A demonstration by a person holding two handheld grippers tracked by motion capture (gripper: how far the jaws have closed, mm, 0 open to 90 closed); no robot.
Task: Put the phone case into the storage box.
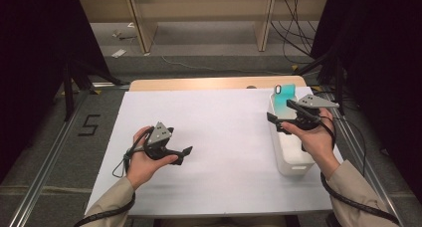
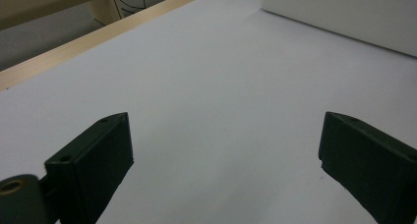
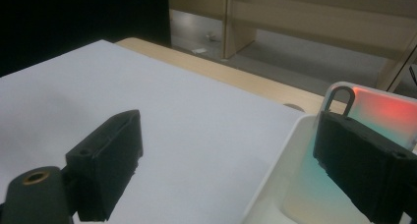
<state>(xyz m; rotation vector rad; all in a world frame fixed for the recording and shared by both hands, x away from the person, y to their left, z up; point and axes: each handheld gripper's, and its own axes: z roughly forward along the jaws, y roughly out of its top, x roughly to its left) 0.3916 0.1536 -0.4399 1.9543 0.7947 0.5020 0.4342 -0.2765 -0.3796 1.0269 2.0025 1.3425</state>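
Right gripper (image 1: 281,118) hovers over the near-left rim of a white rectangular bin (image 1: 293,160) at about 3 o'clock on the table (image 1: 219,137), jaws standing wide with nothing between them. In the bin, propped upright against its far end at roughly 1 o'clock from the gripper, stands a phone case (image 1: 284,101), teal with a colour-shifting sheen and a camera cutout near its top edge; in the right gripper view the phone case (image 3: 388,113) glows red to green behind the right-hand jaw, with the bin wall (image 3: 275,184) running up between the two jaws. Left gripper (image 1: 183,155) rests low at about 8 o'clock on the white sheet, jaws also wide apart and empty, well apart from the bin (image 2: 344,13). Step in hand, as judged: reach for the case. To do it well, shift the right gripper toward 1 o'clock so both jaws clear the rim and sit inside the bin, not astride its wall. Line the jaws across the case's thin faces, near the top edge where it stands free of the wall. Close gently; the thing looks thin and slick, likely to flex or slide. Lift straight up to avoid dragging the bin. Left gripper could steady the bin's near end if it shifts.
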